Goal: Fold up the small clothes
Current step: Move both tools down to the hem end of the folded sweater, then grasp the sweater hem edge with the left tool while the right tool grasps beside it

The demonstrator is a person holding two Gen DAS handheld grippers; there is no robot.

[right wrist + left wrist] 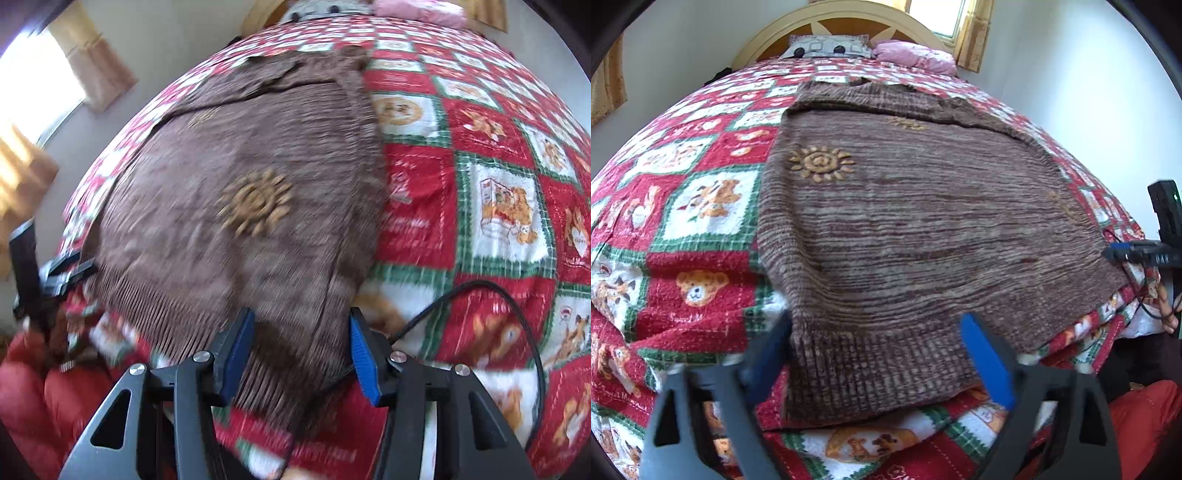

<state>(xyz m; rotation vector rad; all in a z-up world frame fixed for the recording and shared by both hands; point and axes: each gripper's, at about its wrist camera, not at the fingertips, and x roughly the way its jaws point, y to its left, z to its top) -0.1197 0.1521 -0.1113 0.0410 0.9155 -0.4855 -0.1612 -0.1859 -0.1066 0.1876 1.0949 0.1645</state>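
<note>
Brown knit top [916, 221] lies flat on the bed [701, 206], hem twd us, long axis running away to the headboard. Our left tool [877, 354] straddles the hem's left corner, part open, no pinch yet — right tool [301, 354] likewise at the right corner, pads off cloth.

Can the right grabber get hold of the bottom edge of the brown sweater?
Probably yes. The right gripper already straddles the ribbed hem of the brown knitted sweater with orange suns, jaws apart, nothing blocking. Only a thin black cable lies beside it on the red teddy-bear quilt.
</note>
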